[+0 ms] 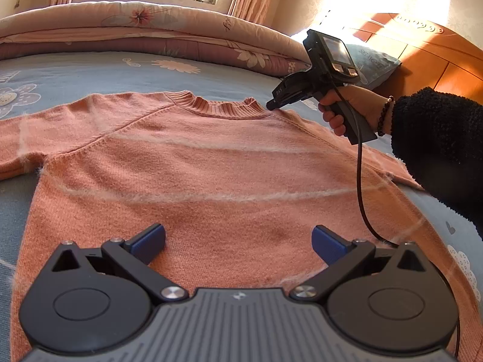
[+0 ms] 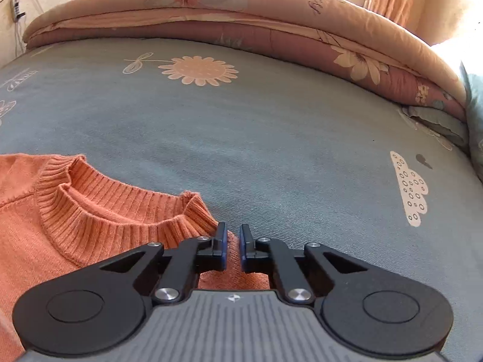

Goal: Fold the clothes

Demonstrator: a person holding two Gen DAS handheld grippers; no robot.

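Blue-grey bedsheet (image 2: 271,114): printed with flowers and clouds, it covers the bed and carries everything else.
Quilt (image 1: 135,27): pink floral, folded along the far edge under the window.
Sweater (image 1: 211,175): salmon-orange knit with pale fuzzy stripes, lying flat and front up in the middle of the sheet, both sleeves spread outward, ribbed collar (image 2: 120,211) toward the quilt.
Left gripper (image 1: 238,242): jaws wide apart, hovering over the lower body of the sweater and holding nothing.
Right gripper (image 2: 233,249): jaws drawn nearly together on a pinch of knit at the shoulder, just beside the collar; a hand (image 1: 347,108) in a dark fleece sleeve holds it.
Step in hand: seemingly securing the shoulder for a first fold.
Doing it well: I would catch both layers of knit, then have the left gripper take the hem on the same side so the edge lifts evenly, without dragging or stretching the collar.
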